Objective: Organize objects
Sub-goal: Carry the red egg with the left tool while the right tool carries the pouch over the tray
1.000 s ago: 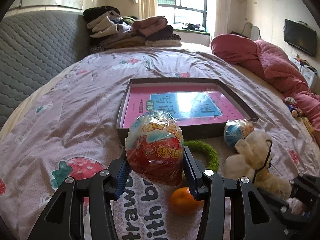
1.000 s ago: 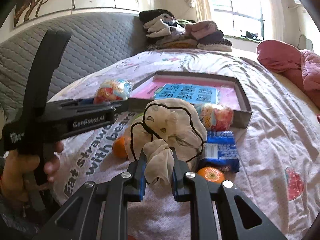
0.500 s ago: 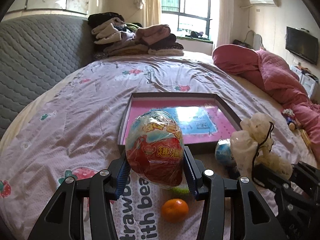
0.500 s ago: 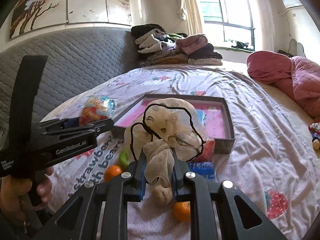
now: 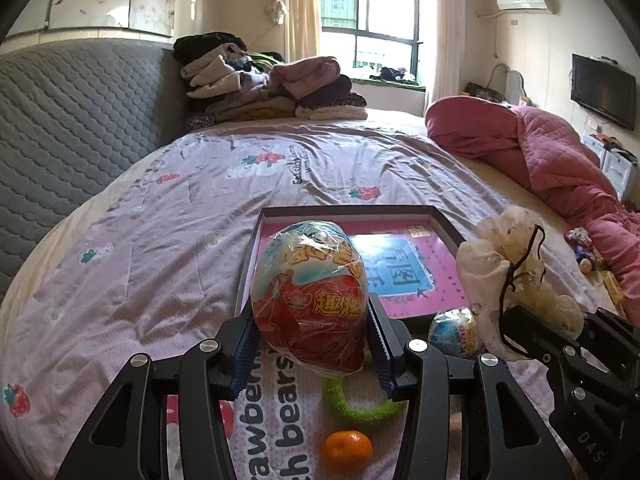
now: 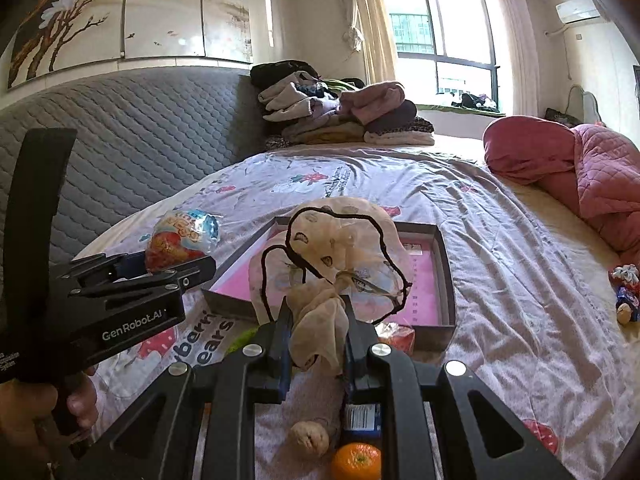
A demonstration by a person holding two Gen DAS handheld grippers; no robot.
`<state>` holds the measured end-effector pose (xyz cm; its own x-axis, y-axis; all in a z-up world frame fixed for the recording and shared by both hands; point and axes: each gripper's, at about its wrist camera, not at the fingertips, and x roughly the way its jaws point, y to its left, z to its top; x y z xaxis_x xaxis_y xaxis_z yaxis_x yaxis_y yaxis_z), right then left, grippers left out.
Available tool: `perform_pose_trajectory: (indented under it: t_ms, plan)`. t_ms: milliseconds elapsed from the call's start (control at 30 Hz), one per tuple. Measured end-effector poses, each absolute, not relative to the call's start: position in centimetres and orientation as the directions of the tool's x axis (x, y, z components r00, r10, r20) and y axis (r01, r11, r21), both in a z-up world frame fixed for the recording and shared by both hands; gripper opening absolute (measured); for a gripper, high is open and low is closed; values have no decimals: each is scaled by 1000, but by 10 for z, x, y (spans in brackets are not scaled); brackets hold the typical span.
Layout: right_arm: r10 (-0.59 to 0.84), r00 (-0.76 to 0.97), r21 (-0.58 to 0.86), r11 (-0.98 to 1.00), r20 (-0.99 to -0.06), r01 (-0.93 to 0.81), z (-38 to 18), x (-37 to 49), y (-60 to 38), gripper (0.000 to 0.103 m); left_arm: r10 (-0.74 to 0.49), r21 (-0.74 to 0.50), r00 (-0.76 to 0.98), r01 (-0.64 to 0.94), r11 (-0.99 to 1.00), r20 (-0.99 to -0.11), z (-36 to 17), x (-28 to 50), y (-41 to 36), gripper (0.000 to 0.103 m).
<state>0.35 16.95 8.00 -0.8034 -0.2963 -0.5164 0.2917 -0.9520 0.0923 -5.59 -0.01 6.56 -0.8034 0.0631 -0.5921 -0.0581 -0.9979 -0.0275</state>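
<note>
Two grippers are up over a bed [image 5: 168,264] spread with a pale strawberry-print quilt, against a grey quilted headboard [image 5: 68,128]. Folded clothes [image 5: 272,88] are stacked at the far end under the window [image 5: 368,40], a pink duvet [image 5: 560,164] is bunched along the right edge, and a television [image 5: 602,94] hangs on the right wall.

My left gripper [image 5: 310,348] has its jaws spread around a big foil-wrapped egg toy [image 5: 308,296], pressing it from both sides, in front of the shallow box [image 5: 348,212] with a pink lining. My right gripper [image 6: 316,340] pinches the knotted neck of a sheer cream pouch [image 6: 336,260] trimmed with black cord, jaws narrow on the fabric.

From the left wrist I see a green ring [image 5: 360,410], a tangerine [image 5: 347,450] and a smaller wrapped egg [image 5: 454,332] lying on the quilt near the box's front edge. Only the right wrist shows the painted panel [image 6: 132,12] above the headboard, a blue packet [image 6: 362,420] and a second tangerine [image 6: 356,462] beneath its fingers, and my left hand [image 6: 24,420] on the handle.
</note>
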Motion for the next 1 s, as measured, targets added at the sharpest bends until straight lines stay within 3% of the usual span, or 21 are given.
perform_pose_trajectory:
  t_ms: [1000]
  plan:
    - [-255, -849, 82, -966, -463, 246, 110, -41, 173, 20, 50, -7, -808, -57, -998, -588, 83, -89, -6, 50]
